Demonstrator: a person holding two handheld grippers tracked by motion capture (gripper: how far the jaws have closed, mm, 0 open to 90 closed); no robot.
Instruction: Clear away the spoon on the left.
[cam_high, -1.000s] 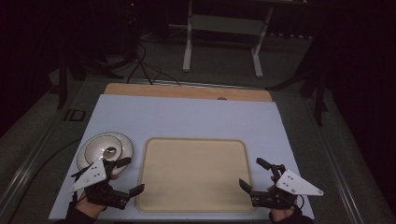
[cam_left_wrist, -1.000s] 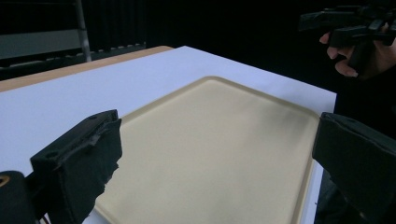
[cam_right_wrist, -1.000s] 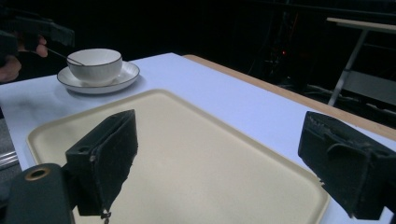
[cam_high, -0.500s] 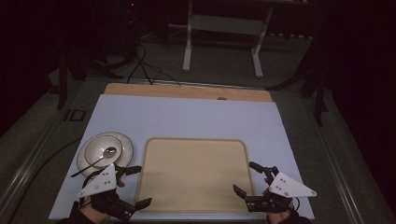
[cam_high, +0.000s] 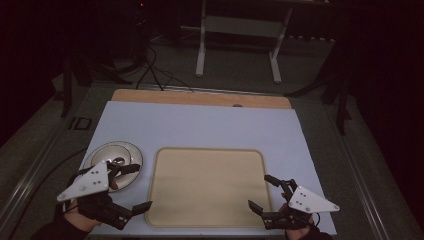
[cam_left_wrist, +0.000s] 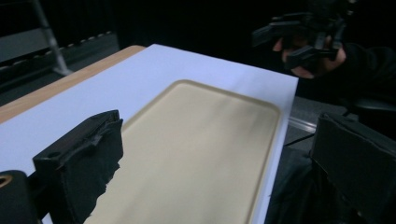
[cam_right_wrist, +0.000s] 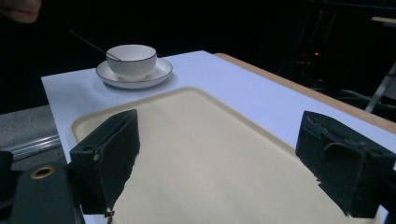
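Tray (cam_high: 209, 186): beige, empty, flat on the white table (cam_high: 200, 125) near the person's edge, long side toward the person, so both short ends are open to a grasp. Left tool (cam_high: 131, 192) and right tool (cam_high: 262, 194): each released, jaws spread wide and holding nothing, one at each near corner of the tray, likely set for a two-sided lift. Cup (cam_right_wrist: 130, 59) on saucer (cam_right_wrist: 134, 74), spoon in it: just left of the tray, apart from it.
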